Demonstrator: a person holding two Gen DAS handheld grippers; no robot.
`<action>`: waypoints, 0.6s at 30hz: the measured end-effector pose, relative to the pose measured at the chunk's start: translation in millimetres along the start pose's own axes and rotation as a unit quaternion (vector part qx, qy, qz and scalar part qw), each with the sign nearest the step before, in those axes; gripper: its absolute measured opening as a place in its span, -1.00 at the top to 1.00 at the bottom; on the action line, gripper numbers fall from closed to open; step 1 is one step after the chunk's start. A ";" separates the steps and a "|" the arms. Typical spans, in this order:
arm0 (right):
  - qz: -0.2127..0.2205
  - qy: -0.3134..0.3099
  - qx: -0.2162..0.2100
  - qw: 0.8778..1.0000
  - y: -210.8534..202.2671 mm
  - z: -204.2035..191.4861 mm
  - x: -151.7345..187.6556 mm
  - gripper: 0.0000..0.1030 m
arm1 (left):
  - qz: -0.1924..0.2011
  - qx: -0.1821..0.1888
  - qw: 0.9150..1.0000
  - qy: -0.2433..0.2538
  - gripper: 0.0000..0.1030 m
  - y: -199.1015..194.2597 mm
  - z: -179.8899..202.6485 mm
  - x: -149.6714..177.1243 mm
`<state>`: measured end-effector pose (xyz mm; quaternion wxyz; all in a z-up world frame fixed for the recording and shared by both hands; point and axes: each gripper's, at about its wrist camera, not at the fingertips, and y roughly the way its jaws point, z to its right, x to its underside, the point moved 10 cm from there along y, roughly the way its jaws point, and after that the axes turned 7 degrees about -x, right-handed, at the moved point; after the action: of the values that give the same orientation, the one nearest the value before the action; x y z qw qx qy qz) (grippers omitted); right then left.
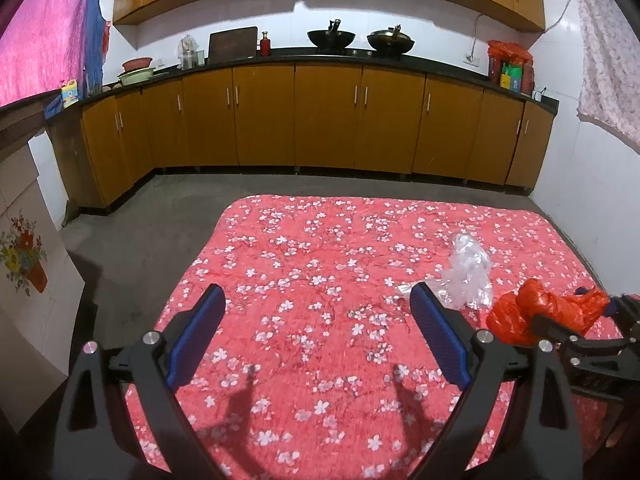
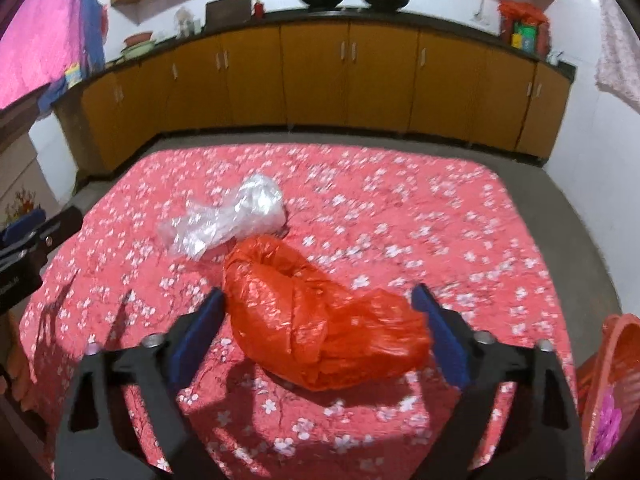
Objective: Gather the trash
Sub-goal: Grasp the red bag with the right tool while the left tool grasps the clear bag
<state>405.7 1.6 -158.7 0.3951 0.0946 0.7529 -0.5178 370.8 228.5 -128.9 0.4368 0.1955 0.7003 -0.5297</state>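
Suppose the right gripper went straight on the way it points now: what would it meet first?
The right gripper is open, and the crumpled red plastic bag already lies between its fingers on the flowered cloth. It would probably meet that bag first; the clear plastic bag lies beyond, to the left.

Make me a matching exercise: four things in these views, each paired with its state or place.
Things:
1. red bag
2. clear bag
3. left gripper
4. basket

States/places:
A. open, nothing between its fingers
B. at the blanket's right edge
C. between the right gripper's open fingers
D. crumpled, beyond the red bag

Pairs: 1-C, 2-D, 3-A, 4-B
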 end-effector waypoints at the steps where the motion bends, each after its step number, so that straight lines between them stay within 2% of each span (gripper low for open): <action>1: -0.003 0.004 -0.007 1.000 0.9 -0.3 0.9 -0.42 | -0.001 0.001 1.000 0.001 -0.78 1.3 0.7 0.0; 3: -0.001 0.007 -0.014 1.000 1.0 -0.6 0.9 -0.26 | -0.002 0.003 1.000 0.003 -0.78 3.9 3.8 0.3; 9: 0.000 0.005 -0.022 1.000 -5.7 -2.0 5.1 -0.05 | -0.004 0.013 1.000 0.012 -0.78 6.5 20.4 -0.1; 13: 0.008 0.014 -0.018 1.000 -17.5 6.6 8.7 -0.01 | -0.004 0.025 0.999 0.024 -0.79 7.9 38.0 -3.0; 18: 0.027 0.047 -0.003 0.999 -40.8 36.8 14.4 -0.01 | -0.005 0.047 0.998 0.046 -0.85 13.9 69.5 -8.6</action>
<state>391.9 -51.9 -145.5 0.3736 0.1376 0.7694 -0.4995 413.8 171.8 -133.8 0.3918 0.2362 0.6948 -0.5548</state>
